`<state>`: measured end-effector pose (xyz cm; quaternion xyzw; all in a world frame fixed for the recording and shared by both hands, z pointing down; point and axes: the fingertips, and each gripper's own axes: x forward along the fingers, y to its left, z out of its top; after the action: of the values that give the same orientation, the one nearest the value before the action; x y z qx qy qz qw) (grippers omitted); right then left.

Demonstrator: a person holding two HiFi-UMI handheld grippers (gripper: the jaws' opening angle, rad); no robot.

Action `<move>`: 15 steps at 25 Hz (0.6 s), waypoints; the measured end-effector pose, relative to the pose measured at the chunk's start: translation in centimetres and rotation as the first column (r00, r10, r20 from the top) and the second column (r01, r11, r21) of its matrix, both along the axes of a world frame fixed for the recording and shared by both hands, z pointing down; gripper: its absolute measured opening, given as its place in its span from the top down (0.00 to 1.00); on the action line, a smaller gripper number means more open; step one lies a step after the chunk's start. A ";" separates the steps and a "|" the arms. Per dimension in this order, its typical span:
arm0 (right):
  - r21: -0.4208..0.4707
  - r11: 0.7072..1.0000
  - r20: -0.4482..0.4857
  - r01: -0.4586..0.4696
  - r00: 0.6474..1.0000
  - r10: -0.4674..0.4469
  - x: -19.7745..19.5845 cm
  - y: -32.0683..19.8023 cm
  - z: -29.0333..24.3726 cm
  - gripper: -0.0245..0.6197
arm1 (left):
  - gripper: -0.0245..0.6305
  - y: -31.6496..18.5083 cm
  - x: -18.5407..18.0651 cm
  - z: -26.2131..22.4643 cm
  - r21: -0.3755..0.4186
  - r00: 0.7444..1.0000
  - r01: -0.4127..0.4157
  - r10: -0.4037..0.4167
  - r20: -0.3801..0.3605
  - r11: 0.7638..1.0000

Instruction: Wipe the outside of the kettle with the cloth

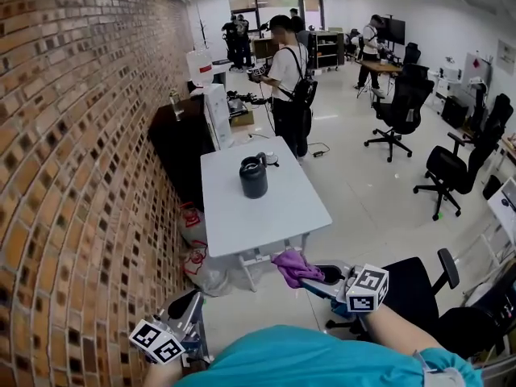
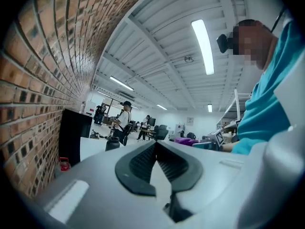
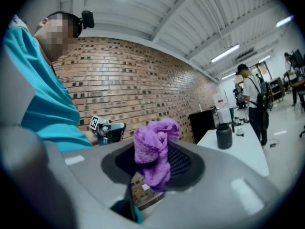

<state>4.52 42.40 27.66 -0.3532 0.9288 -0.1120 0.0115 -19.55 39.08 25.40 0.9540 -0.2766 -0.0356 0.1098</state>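
Observation:
A dark grey kettle [image 1: 253, 176] stands upright near the far middle of a white table [image 1: 242, 216]; it also shows small in the left gripper view [image 2: 112, 143] and the right gripper view [image 3: 223, 136]. My right gripper [image 1: 310, 273] is held low, short of the table's near edge, shut on a purple cloth [image 1: 295, 267] that bunches up between its jaws [image 3: 153, 151]. My left gripper [image 1: 190, 317] hangs at the lower left by the brick wall, jaws closed together with nothing in them [image 2: 155, 146]. Both grippers are well away from the kettle.
A brick wall [image 1: 72, 176] runs along the left. A small round lid-like object [image 1: 269, 159] lies behind the kettle. A person [image 1: 286, 83] stands past the table's far end. Office chairs [image 1: 401, 107] stand at the right, and one [image 1: 419, 293] is close by my right arm.

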 end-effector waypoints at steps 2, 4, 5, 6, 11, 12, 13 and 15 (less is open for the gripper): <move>-0.007 0.999 -0.004 -0.043 0.999 0.043 -0.8 -0.7 0.4 0.78 | 0.96 -0.2 -1.0 0.7 -0.010 1.000 -0.006 0.006 0.000 1.000; -0.018 0.997 -0.023 -0.077 0.997 0.077 -1.5 -1.3 0.9 0.78 | 0.96 -0.3 -1.5 1.4 -0.015 1.000 -0.014 0.014 0.013 1.000; -0.023 0.996 -0.034 -0.090 0.995 0.089 -1.7 -1.5 1.1 0.78 | 0.96 -0.4 -1.7 1.7 -0.017 1.000 -0.018 0.018 0.016 1.000; -0.025 0.995 -0.045 -0.099 0.994 0.098 -1.9 -1.6 1.2 0.78 | 0.96 -0.5 -1.8 1.9 -0.019 1.000 -0.021 0.021 0.015 1.000; -0.018 0.993 -0.093 -0.114 0.989 0.112 -2.1 -2.2 1.5 0.79 | 0.96 -1.3 -1.8 2.2 -0.022 0.999 -0.039 0.039 0.006 0.999; -0.017 0.993 -0.101 -0.114 0.989 0.111 -2.1 -2.2 1.5 0.79 | 0.96 -1.4 -1.7 2.1 -0.021 0.999 -0.042 0.042 0.004 0.999; -0.016 0.994 -0.108 -0.112 0.988 0.110 -2.2 -2.2 1.5 0.79 | 0.96 -1.4 -1.6 1.9 -0.020 0.999 -0.043 0.043 0.001 0.999; -0.014 0.994 -0.116 -0.108 0.988 0.106 -2.1 -2.2 1.5 0.79 | 0.96 -1.5 -1.3 1.7 -0.019 0.999 -0.047 0.047 -0.006 0.999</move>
<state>2.39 40.19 29.12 -0.4086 0.9063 -0.1003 -0.0395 -20.84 37.55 27.15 0.9591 -0.2541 -0.0329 0.1204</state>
